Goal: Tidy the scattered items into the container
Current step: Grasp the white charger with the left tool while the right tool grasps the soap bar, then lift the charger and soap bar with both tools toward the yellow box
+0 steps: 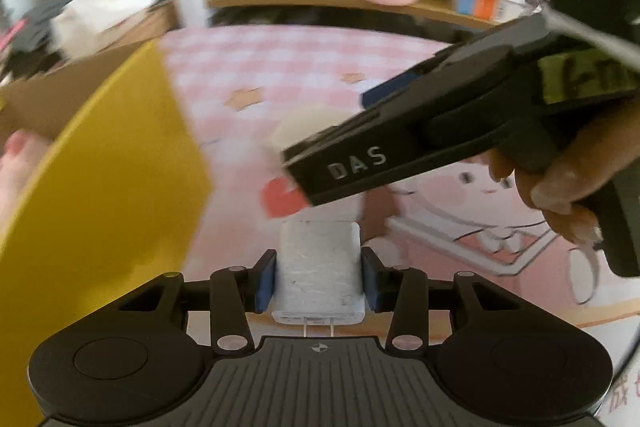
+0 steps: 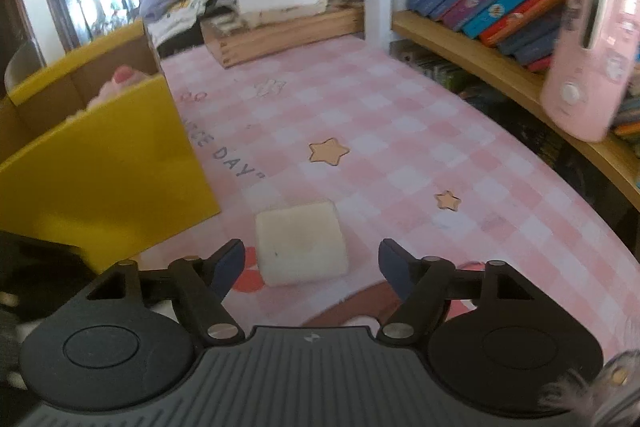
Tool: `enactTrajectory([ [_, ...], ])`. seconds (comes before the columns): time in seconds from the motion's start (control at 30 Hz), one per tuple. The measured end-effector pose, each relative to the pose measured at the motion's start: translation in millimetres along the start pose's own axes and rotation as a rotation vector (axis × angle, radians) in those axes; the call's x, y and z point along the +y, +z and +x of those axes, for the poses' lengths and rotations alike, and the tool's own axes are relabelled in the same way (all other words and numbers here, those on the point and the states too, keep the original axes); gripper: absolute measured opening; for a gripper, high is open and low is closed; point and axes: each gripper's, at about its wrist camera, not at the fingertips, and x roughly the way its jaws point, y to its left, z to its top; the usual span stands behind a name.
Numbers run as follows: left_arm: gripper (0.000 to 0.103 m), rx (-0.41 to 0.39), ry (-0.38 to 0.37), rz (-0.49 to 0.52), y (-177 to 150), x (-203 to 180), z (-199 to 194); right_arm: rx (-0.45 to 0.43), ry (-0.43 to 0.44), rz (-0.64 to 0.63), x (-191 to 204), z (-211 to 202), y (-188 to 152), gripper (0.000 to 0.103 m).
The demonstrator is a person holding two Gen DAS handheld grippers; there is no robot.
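Observation:
My left gripper [image 1: 319, 277] is shut on a white charger plug [image 1: 319, 267], prongs pointing back at the camera, held above the pink mat. A yellow cardboard box [image 1: 104, 179] stands to its left; it also shows in the right wrist view [image 2: 100, 163] with a pink soft item [image 2: 124, 79] inside. A cream square block [image 2: 300, 243] lies on the mat just ahead of my right gripper [image 2: 312, 263], which is open and empty. The right gripper's body [image 1: 400, 143] crosses the left wrist view above the block [image 1: 304, 127].
A pink checked mat [image 2: 400, 147] covers the table. A wooden shelf with books [image 2: 500, 7] and a pink device [image 2: 588, 67] runs along the right. A wooden crate with clothes and paper [image 2: 280, 23] sits at the back.

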Motion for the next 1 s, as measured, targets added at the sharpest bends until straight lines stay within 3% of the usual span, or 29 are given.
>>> enactTrajectory([
  [0.07, 0.041, 0.006, 0.021, -0.014, -1.0, 6.5, -1.6, 0.014, -0.019, -0.023, 3.7, 10.4, 1.0, 0.072],
  [0.17, 0.041, 0.005, 0.036, -0.012, -2.6, 11.1, -3.4, 0.032, -0.044, -0.029, 7.1, 20.4, -0.9, 0.061],
  [0.2, 0.041, 0.003, 0.035, -0.015, -3.3, 12.2, -4.2, 0.018, -0.039, -0.027, 8.2, 19.8, -2.0, 0.052],
  [0.33, 0.041, -0.008, 0.023, -0.015, -5.2, 10.6, -10.5, 0.005, -0.060, -0.036, 14.6, 13.2, -6.8, 0.045],
  [1.0, 0.041, -0.115, -0.102, 0.033, -28.8, 6.0, -93.8, -0.113, -0.230, 0.223, 45.5, -115.9, -60.8, 0.043],
])
